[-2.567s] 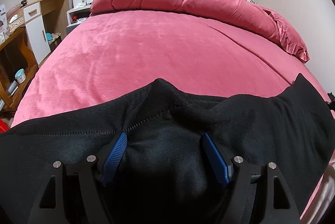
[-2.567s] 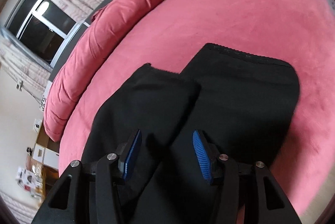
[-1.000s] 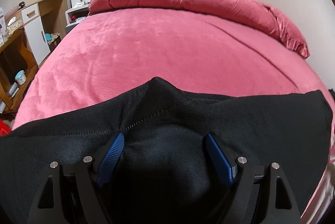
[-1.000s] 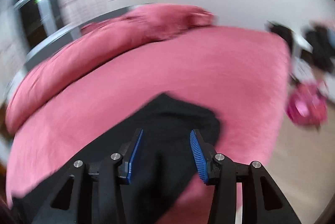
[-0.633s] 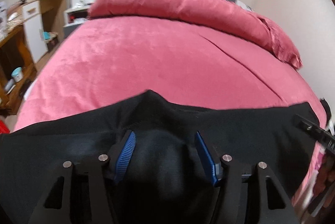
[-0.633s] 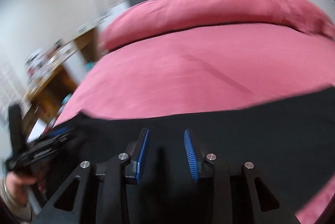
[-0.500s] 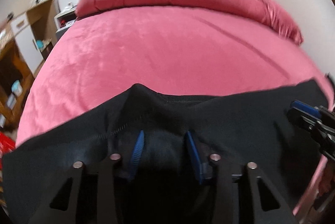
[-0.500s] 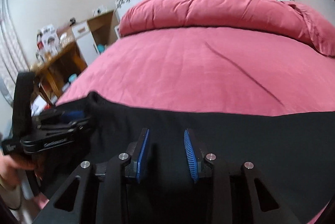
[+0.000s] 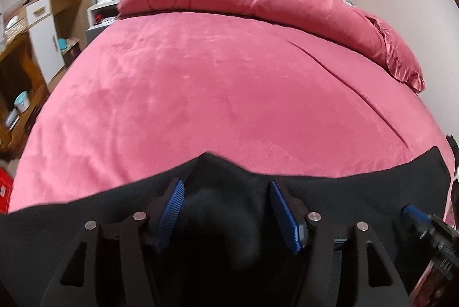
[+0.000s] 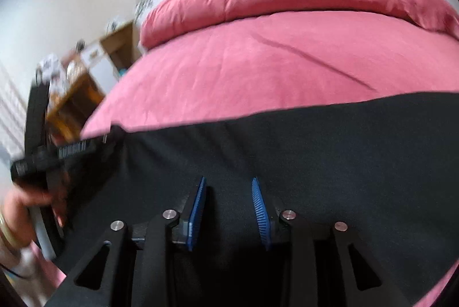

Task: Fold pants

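- The right hand-held gripper point(image 10: 229, 209) has swung over from the leg ends to the near edge of the pants point(image 10: 287, 152), beside the left one; its jaws are opening slightly, cloth below, nothing pinched.
- The left hand-held gripper point(image 9: 226, 209) squeezed, then let go; its jaws are opening around a bunched hump of cloth.
- The pants lie across the bed point(image 9: 215, 83) under both grippers, so a crosswise fold looks next.
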`<state>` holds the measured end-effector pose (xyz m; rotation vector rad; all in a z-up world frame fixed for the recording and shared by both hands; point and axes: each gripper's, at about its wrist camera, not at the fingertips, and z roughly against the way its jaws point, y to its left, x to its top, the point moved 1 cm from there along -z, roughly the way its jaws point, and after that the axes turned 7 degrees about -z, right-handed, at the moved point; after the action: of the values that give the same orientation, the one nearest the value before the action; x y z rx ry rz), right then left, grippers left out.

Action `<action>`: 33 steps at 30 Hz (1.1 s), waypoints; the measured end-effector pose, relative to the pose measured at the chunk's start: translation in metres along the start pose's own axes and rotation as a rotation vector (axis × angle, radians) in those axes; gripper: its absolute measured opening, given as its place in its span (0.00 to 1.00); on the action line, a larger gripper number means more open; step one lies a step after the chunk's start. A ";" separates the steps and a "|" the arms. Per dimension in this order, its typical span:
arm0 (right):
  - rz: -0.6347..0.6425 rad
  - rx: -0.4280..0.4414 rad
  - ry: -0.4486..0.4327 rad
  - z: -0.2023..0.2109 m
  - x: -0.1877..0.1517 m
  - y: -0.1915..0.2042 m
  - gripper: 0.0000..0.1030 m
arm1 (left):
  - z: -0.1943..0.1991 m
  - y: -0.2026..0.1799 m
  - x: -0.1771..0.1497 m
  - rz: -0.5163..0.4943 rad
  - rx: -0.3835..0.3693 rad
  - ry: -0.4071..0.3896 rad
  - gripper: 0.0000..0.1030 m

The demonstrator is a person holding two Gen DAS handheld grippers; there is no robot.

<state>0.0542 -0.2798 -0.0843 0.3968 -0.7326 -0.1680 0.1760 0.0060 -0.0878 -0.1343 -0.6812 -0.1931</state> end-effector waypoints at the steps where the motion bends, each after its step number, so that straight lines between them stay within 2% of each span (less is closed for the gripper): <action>1: -0.031 0.002 -0.023 0.008 0.003 -0.005 0.43 | 0.007 0.001 -0.004 0.005 0.011 -0.009 0.62; 3: -0.105 -0.016 -0.079 0.028 0.010 -0.023 0.49 | 0.021 0.004 -0.014 0.024 0.003 -0.032 0.61; 8: -0.233 -0.113 -0.145 0.069 0.019 -0.076 0.51 | 0.036 0.003 -0.041 0.051 -0.057 -0.012 0.61; 12: -0.336 -0.222 -0.178 0.093 0.020 -0.121 0.51 | 0.040 -0.001 -0.056 0.028 -0.018 -0.005 0.61; 14: -0.441 -0.273 -0.206 0.112 0.016 -0.153 0.52 | 0.043 -0.004 -0.064 0.004 0.005 -0.008 0.61; 20: -0.707 -0.353 -0.281 0.150 0.000 -0.226 0.53 | 0.044 -0.012 -0.073 -0.057 0.046 -0.016 0.62; 23: -0.792 -0.346 -0.298 0.156 -0.007 -0.250 0.59 | 0.045 -0.011 -0.075 -0.050 0.043 -0.013 0.63; 26: -0.844 -0.310 -0.283 0.152 -0.009 -0.274 0.60 | 0.045 -0.010 -0.073 -0.048 0.041 -0.005 0.63; 29: -0.860 -0.264 -0.320 0.150 -0.004 -0.284 0.61 | 0.050 -0.008 -0.074 -0.044 0.047 -0.002 0.63; 33: -0.844 -0.261 -0.330 0.143 0.006 -0.290 0.61 | 0.054 -0.003 -0.076 -0.019 0.053 -0.005 0.63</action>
<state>-0.0421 -0.5879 -0.1024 0.4126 -0.8163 -1.1344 0.0845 0.0232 -0.0943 -0.0770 -0.6921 -0.1931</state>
